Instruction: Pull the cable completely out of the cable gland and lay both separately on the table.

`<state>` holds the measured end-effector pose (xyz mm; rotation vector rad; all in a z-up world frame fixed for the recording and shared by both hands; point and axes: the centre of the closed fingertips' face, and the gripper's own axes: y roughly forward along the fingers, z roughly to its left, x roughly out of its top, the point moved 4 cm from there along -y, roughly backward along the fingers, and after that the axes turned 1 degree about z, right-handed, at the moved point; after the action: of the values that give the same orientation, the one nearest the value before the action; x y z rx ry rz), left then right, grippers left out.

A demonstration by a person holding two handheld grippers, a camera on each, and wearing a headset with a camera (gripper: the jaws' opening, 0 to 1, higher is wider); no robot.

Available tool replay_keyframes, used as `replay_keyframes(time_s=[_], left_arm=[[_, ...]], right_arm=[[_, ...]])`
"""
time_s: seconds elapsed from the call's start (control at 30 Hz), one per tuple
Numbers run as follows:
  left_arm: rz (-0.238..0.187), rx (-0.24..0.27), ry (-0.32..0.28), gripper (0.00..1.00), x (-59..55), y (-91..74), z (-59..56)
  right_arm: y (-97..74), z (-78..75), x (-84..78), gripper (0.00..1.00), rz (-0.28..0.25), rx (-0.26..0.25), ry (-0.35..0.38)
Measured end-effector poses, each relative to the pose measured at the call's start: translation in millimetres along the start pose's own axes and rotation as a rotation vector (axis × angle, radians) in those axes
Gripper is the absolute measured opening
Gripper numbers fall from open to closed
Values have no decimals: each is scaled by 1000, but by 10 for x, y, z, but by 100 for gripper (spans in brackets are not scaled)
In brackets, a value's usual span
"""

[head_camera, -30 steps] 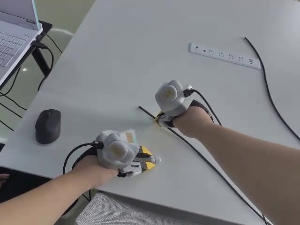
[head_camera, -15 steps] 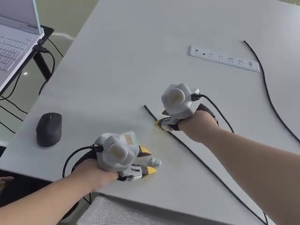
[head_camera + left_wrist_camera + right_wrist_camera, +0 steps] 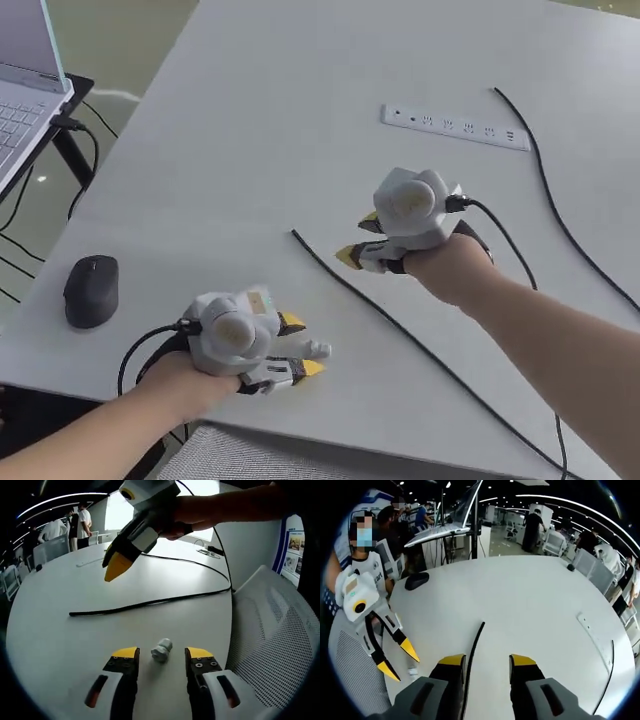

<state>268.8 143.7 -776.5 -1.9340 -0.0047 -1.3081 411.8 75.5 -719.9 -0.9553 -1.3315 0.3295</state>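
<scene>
Cable (image 3: 345,283) and cable gland (image 3: 161,650) apart on the table (image 3: 250,120). Left gripper (image 3: 298,346) stands open astride the gland, gripping nothing; right gripper (image 3: 487,659) hangs open and empty above the cable's end. Gland probably light, rigid, roll-prone: grasp its body. Cable probably limp.

Table (image 3: 250,120): white top, rounded edge. Items on surface:
- Black cable (image 3: 400,330): lies loose, runs diag. from centre twd near-right edge, free end bare.
- White cable gland (image 3: 161,650): near front edge, sep. from cable, not touching it.
- White power strip (image 3: 455,128): far side, right.
- Second black cord (image 3: 560,220): curves past strip's right end.
- Dark mouse (image 3: 91,290): left edge.
</scene>
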Motion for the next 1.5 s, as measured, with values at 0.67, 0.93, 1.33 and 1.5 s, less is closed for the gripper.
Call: replay_keyframes(time_s=[0.67,0.93,1.33,1.5], left_arm=[[-76,96,-57,44,239,-362,-15],[-99,140,-90,47,291,-512,-20],[-142,176,-117,51,383,-714,-1],[-157,182,-134,55,364,-795,-8]], right_arm=[[-1034,-23,-450,43,-180,-84,128],[-1369,-2,-755,48,-225,-119,219],[-1700,108,-1134,56,-245,-134,298],[-1742,264,-1229,61,-239,-98,320]])
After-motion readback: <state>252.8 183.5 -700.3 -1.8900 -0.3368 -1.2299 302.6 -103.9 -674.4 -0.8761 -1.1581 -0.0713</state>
